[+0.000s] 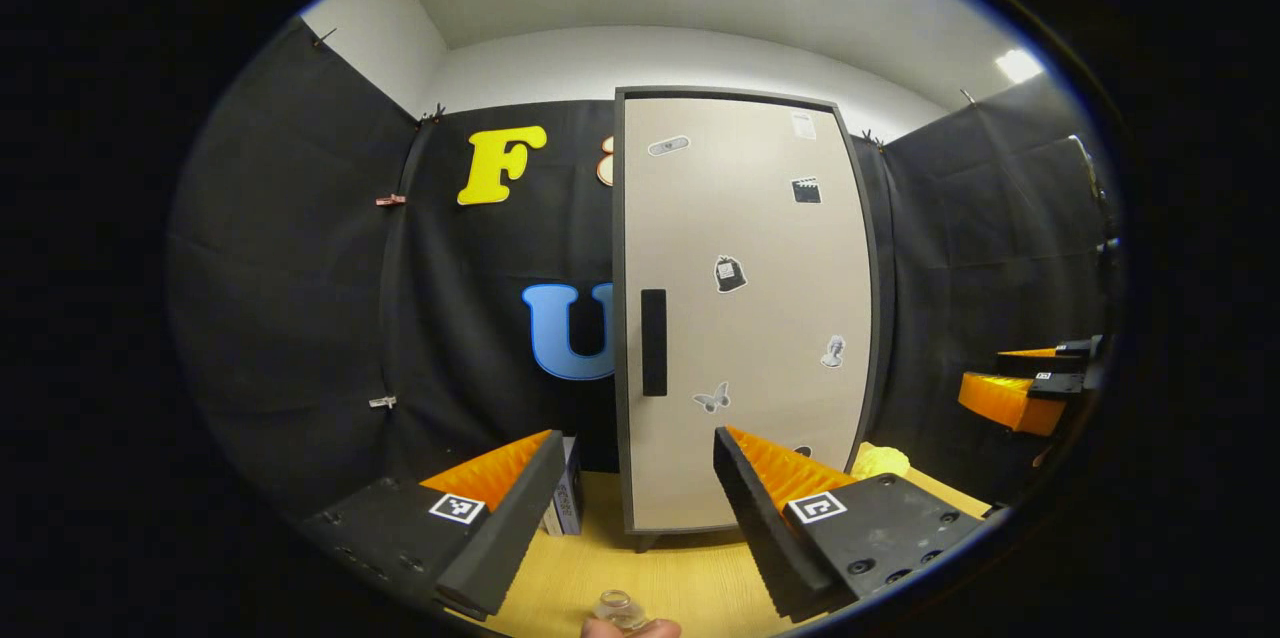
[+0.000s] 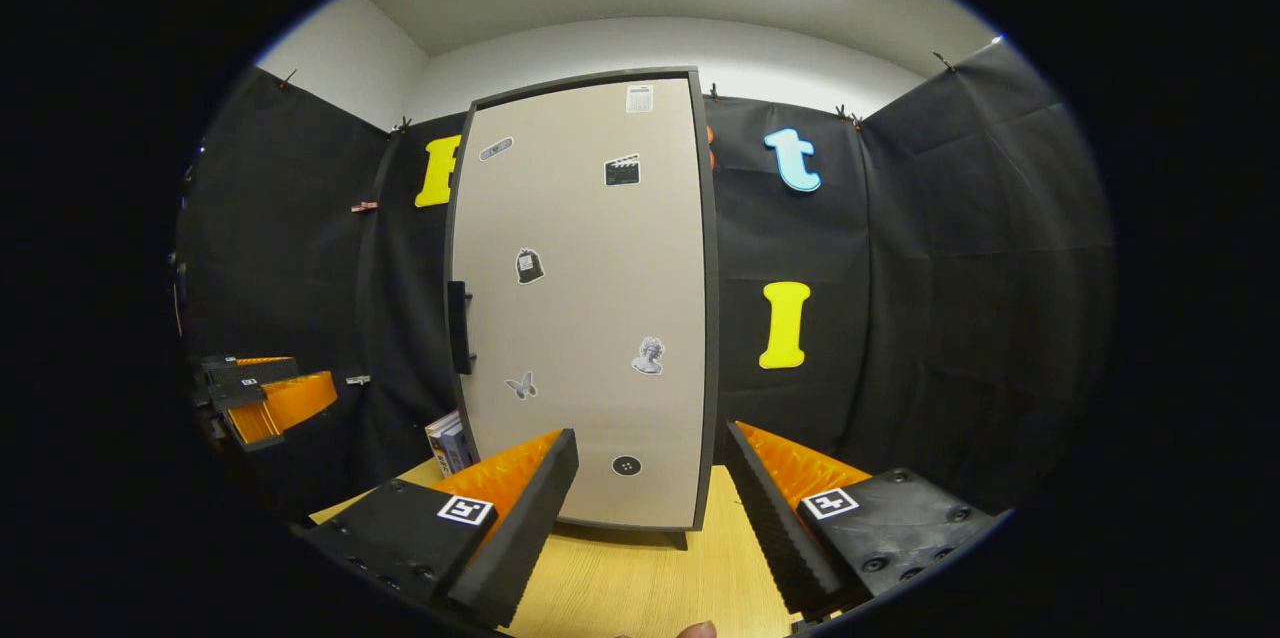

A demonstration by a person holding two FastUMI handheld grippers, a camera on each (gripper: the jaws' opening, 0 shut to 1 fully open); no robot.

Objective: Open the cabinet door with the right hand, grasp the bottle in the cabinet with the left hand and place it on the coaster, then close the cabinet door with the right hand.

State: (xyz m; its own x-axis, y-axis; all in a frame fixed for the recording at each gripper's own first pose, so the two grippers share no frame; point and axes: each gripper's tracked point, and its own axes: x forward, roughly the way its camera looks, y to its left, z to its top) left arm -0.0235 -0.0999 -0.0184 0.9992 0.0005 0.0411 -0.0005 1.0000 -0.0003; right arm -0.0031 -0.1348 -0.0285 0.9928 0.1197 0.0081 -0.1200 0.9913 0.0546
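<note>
Cabinet door (image 2: 590, 303) found fully closed, handle (image 2: 459, 327) untouched; bottle presumably inside, unseen. Both left gripper (image 1: 632, 508) and right gripper (image 2: 650, 508) held spread wide, empty, well short of cabinet. All steps outstanding.

- No readable words or numbers appear on the cabinet door (image 1: 745, 318); its stickers (image 1: 730, 273) are small pictures: a clapperboard, a bag, a bust, a butterfly.
- The white sticker at the door's top (image 2: 639, 98) seems to carry fine print, too small to read.
- Each gripper finger bears a square black-and-white marker (image 1: 457, 507), a code pattern and no text.
- The books (image 1: 568, 498) beside the cabinet show print, which is blurred.
</note>
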